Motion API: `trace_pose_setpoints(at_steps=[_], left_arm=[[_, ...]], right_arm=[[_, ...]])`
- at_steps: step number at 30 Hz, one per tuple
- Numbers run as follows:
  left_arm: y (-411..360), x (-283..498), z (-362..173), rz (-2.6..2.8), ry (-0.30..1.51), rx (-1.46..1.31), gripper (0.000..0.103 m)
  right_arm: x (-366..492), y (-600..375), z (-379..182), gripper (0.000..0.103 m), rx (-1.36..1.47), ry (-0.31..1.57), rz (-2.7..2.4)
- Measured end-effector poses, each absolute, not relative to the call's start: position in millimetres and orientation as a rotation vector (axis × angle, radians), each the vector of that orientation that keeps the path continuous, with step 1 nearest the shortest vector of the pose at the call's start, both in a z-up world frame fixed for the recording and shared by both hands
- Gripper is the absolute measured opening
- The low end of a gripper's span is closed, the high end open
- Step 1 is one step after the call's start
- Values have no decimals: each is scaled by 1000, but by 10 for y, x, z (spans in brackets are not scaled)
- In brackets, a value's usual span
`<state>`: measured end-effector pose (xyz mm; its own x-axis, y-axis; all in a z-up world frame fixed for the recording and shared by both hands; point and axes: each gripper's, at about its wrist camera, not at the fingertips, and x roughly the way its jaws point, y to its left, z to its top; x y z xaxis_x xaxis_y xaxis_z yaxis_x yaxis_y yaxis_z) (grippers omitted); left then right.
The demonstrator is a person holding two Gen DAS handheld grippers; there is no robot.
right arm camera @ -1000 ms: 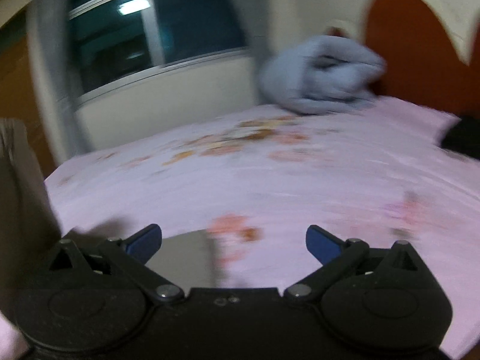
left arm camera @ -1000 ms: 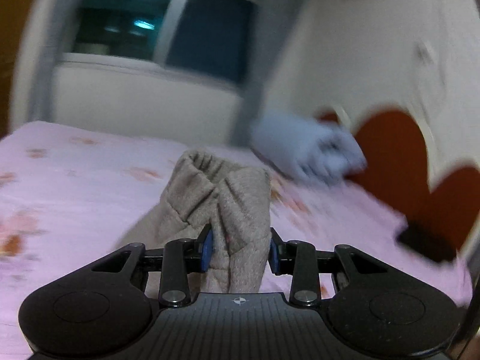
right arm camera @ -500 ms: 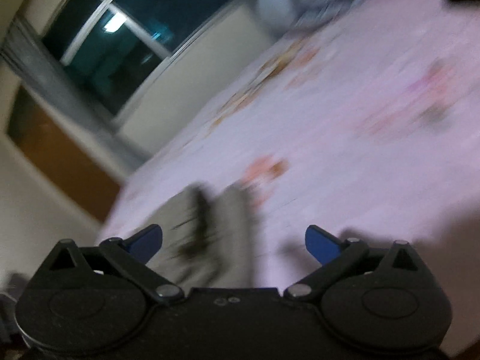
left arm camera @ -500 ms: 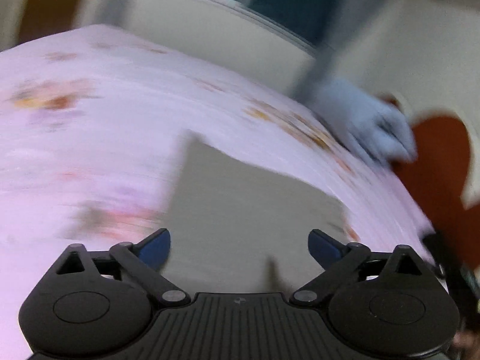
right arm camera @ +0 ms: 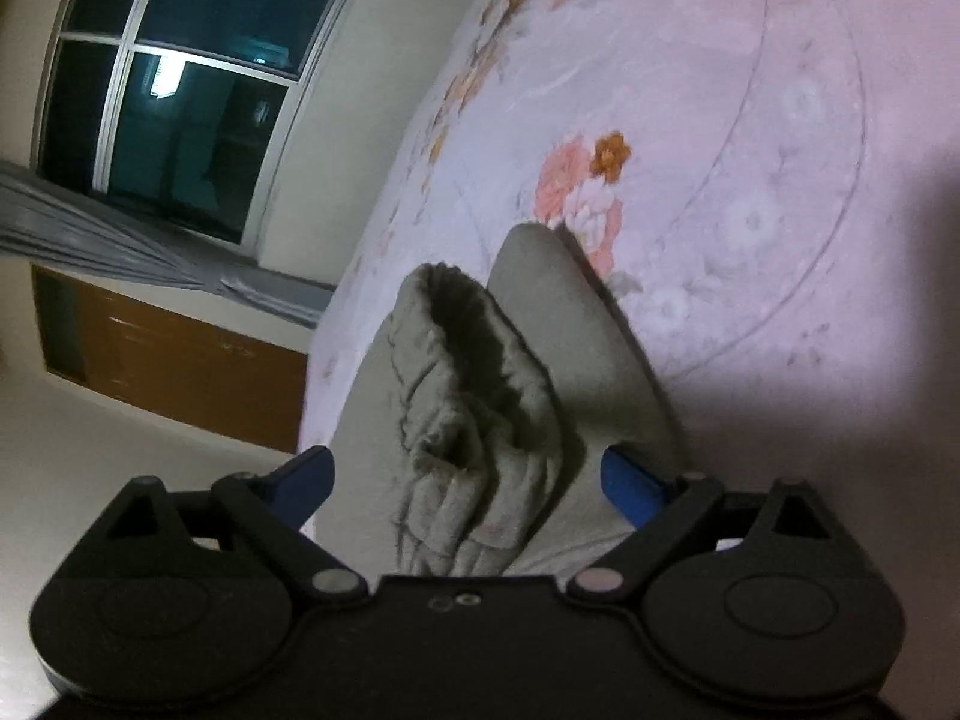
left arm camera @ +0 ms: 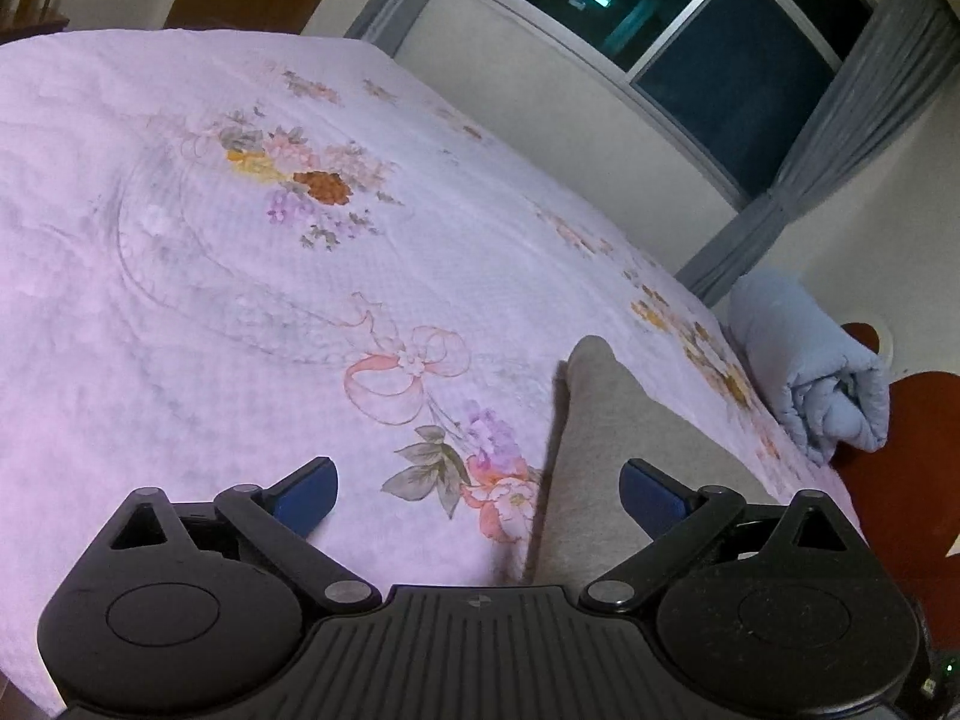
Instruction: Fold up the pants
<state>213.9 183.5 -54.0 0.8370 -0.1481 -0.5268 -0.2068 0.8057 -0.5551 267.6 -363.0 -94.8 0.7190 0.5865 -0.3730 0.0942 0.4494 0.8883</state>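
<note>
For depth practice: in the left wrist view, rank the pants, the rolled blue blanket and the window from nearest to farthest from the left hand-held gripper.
1. Pants: right beside the left hand-held gripper, at its right finger.
2. Rolled blue blanket: far right, at the bed's edge.
3. Window: top, beyond the bed.

Grey-beige knit pants [right arm camera: 480, 420], folded flat on the floral pink bed [left arm camera: 240, 300], with a bunched, ribbed, open-mouthed end lying on top.

My left wrist view looks low across the bedspread [left arm camera: 252, 312]; right view rolled, close over pants [right arm camera: 480, 408]; both share them.
</note>
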Motion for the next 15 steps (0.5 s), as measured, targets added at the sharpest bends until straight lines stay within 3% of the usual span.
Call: trace_pose_setpoints(at_steps=[7,9,10,11,15], left_arm=[[1821,2132,-612,25,603,-673,100],[1817,2131,-612,20,602,-672,100],[1819,2132,-612,20,601,-674,100],[1824,2137,-614,22,601,-677,100],[1832,2146,-609,24,594,-688,100]], right_arm=[[2964,-3223,-924,96,993,805,395],[2990,-3114,-841,81,925,816,404],[2991,-3079,-799,46,886,824,398],[3009,-3043,-757,39,854,833,399],[2933,-3011,-280,37,797,703,459]])
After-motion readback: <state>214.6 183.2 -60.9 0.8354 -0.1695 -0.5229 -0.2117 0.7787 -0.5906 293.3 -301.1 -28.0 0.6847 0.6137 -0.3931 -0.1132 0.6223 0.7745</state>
